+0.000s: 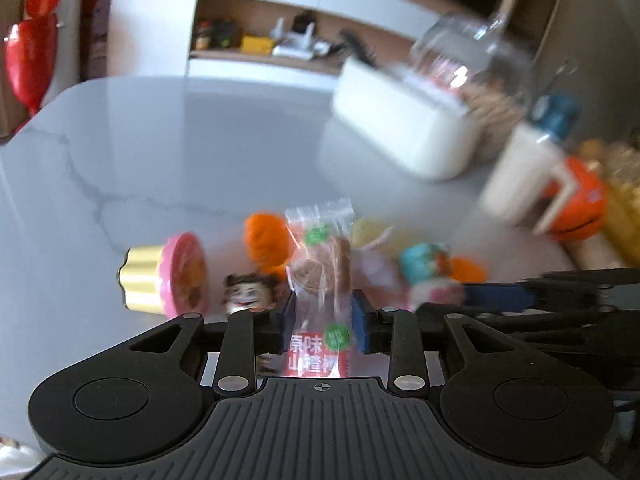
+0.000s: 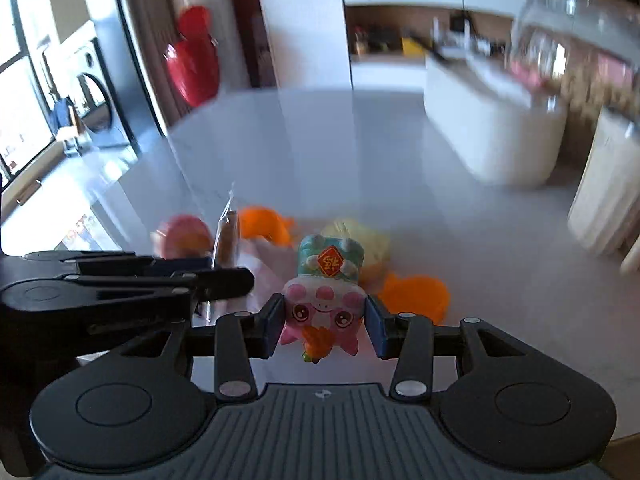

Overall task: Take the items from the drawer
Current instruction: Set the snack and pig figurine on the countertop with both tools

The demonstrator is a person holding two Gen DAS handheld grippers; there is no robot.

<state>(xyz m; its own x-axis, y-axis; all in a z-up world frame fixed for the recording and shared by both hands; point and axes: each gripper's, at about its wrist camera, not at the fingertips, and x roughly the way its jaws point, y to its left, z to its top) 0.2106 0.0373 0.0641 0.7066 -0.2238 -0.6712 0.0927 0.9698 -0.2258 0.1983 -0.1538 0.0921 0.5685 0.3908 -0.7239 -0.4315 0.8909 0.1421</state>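
My left gripper point(image 1: 322, 328) is shut on a clear snack packet point(image 1: 320, 264) with brown discs and a red label, which stands upright between the blue pads above the grey marble table point(image 1: 160, 152). My right gripper point(image 2: 325, 322) is shut on a pink pig toy point(image 2: 324, 300) with a teal hat. The two grippers are side by side: the right one shows at the right edge of the left wrist view, the left one point(image 2: 224, 280) at the left of the right wrist view, packet point(image 2: 227, 236) sticking up. No drawer is in view.
On the table below lie a pink cupcake toy point(image 1: 168, 276), orange pieces point(image 1: 266, 240), a small figure head point(image 1: 250, 294) and a yellow item point(image 2: 360, 240). Further right stand a white box point(image 1: 404, 128), a glass jar point(image 1: 472, 64) and a white bottle point(image 1: 520, 168).
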